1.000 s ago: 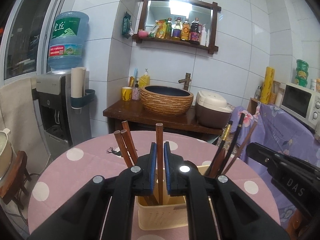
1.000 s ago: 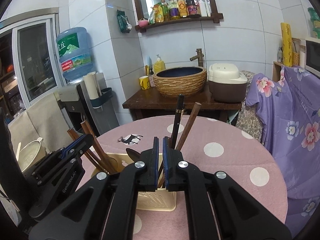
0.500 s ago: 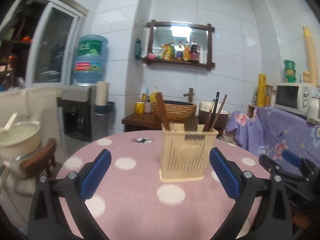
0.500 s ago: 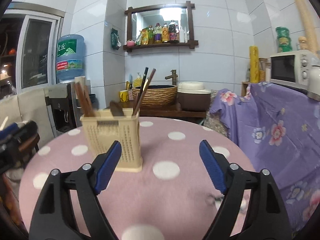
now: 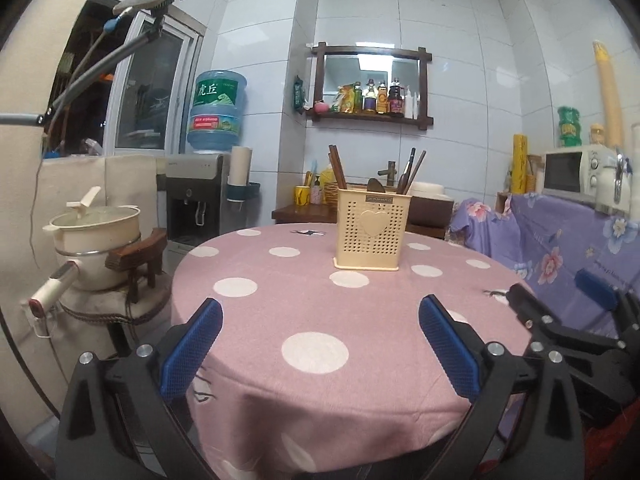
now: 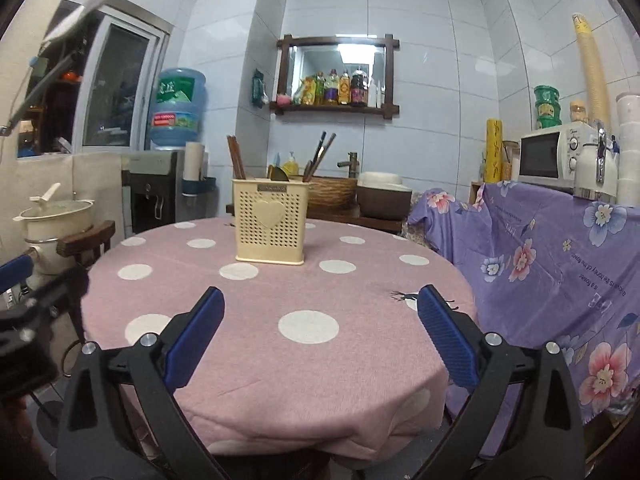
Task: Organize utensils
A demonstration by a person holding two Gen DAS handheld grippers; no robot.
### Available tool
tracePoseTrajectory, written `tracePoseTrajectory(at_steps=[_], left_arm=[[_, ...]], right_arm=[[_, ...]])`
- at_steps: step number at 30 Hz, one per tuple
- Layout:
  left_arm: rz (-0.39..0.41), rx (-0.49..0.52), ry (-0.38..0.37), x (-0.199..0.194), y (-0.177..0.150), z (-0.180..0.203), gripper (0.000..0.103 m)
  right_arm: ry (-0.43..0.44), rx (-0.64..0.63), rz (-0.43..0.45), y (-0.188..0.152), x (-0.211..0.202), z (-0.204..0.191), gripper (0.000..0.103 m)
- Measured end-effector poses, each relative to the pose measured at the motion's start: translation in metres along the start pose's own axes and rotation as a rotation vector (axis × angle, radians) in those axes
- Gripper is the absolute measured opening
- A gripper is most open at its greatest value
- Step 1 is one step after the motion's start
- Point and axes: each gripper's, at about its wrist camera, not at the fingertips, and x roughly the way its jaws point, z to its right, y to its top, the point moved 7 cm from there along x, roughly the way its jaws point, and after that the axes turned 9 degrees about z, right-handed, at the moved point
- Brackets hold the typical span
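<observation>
Both grippers are pulled back at the near edge of the round counter (image 5: 280, 304), the one with the pink polka-dot cloth. The left hand-held gripper (image 5: 320, 344) has its blue pads spread wide apart with nothing between them, and the right hand-held gripper (image 6: 318, 332) is the same: jaws wide, holding nothing. In the left wrist view the right one shows at the right side, just off the counter edge in front of the purple flowered cloth (image 5: 560, 248).

The cream utensil holder (image 5: 373, 232) with the heart on its front stands upright toward the far side of the counter, well apart from both grippers. Brown chopsticks (image 5: 337, 168) stick up out of its left end, leaning a bit left. A darker bunch of chopsticks (image 5: 410, 176) pokes out of the right end, leaning right. Between them a dark rounded tip (image 5: 376, 185) peeks over the rim, probably a spoon or scoop, can't really tell.

Behind the counter there's a water dispenser (image 5: 198, 200) with a blue bottle on top, a woven basin (image 6: 334, 192) on a dark wood stand, and a microwave (image 5: 576, 172) off to the right.
</observation>
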Motion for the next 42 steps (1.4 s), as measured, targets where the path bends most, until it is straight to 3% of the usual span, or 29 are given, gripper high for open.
tracePoseTrajectory(at_steps=[7,42], left_arm=[[0.055,0.031,0.061,-0.019,0.007,-0.009,0.098],[0.067,0.034,0.056,-0.023,0.010,-0.005,0.098]], right_arm=[[-0.007,0.002,0.016,0.009,-0.015,-0.001,0.096],[-0.006,0.004,0.014,0.011,-0.016,0.004,0.096]])
